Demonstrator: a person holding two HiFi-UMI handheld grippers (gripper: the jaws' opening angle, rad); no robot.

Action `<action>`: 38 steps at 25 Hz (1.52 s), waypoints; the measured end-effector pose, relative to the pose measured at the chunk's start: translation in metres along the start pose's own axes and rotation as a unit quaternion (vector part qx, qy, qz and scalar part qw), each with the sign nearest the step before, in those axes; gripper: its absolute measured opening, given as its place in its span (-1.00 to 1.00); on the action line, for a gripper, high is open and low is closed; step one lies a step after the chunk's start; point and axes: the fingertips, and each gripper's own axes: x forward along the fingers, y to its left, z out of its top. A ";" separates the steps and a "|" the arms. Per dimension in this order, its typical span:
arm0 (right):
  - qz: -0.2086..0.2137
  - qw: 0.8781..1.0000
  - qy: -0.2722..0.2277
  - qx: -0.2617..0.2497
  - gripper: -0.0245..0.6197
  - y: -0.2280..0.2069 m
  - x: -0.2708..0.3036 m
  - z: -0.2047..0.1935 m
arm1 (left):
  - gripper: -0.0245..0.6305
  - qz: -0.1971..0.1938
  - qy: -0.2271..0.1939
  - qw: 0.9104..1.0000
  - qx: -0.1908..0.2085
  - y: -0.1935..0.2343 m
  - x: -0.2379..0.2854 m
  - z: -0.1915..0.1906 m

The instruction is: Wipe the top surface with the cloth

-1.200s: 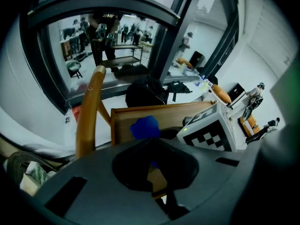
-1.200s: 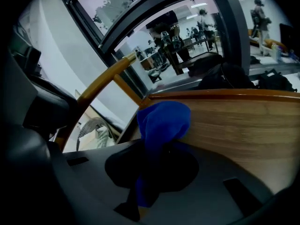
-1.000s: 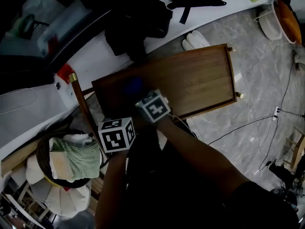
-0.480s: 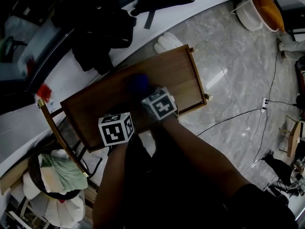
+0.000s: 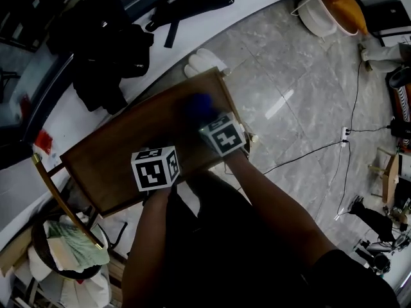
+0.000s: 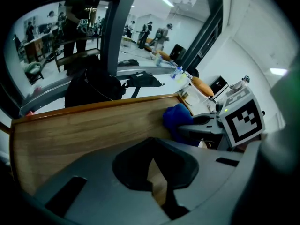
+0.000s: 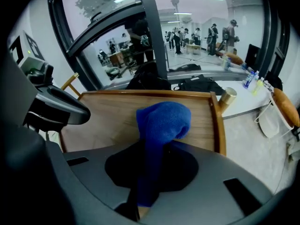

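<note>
Wiping by the rim point(image 7: 216, 121)
My right claw point(image 7: 143, 196) pinches the cloth point(image 7: 163, 121), left claw point(image 6: 157, 172) pressed together; rim just beside could snag it.

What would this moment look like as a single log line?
right tool shut on blue cloth | cloth on wooden table top | left tool empty, over table top

Blue cloth point(image 7: 163, 121) pinched in the right gripper point(image 7: 142, 198) — bunched end on the wooden top point(image 7: 105, 121)
</note>
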 end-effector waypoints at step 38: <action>0.234 0.970 -0.047 -0.040 -0.73 0.476 0.100 0.071 | -0.90 0.130 -0.096 0.982 -0.102 0.291 -0.278 -0.100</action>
